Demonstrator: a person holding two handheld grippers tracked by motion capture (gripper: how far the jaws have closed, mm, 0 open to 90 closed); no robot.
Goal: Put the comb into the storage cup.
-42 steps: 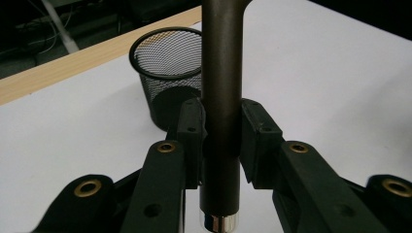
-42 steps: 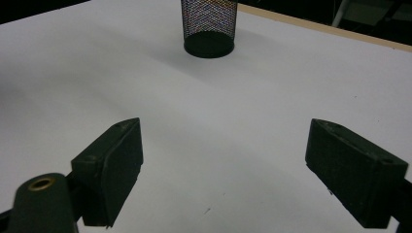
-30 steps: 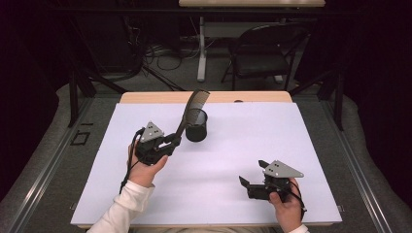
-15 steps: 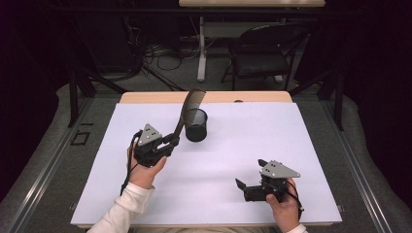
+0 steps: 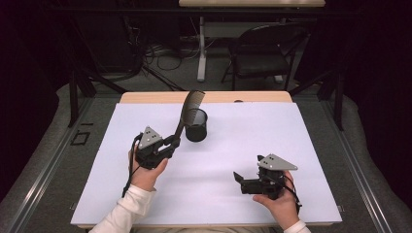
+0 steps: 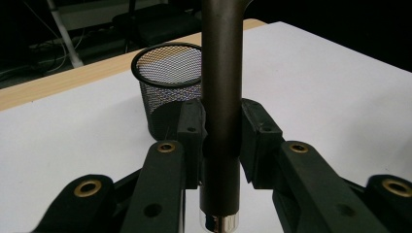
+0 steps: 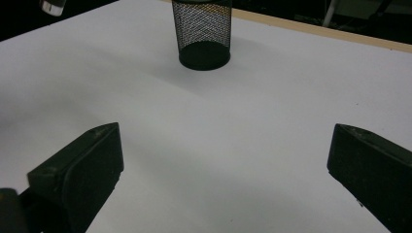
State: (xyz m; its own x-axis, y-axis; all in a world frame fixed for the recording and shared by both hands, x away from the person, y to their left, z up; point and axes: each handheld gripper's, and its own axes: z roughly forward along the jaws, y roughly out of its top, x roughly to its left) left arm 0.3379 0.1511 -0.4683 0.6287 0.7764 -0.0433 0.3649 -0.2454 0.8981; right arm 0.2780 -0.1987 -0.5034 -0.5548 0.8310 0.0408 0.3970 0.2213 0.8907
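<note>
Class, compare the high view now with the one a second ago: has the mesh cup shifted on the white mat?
No. The mesh cup sits at the same spot on the white mat, just short of the wooden table edge behind it.

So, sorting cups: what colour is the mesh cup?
Black mesh cup, clearest in the right gripper view.

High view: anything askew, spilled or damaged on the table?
Nothing stands out. The mesh cup stands upright on the white table cover, nothing spilled. The left gripper is clamped on the comb handle, comb tilted up over the cup, as a carried thing would be. The right gripper is open and holds nothing.
</note>
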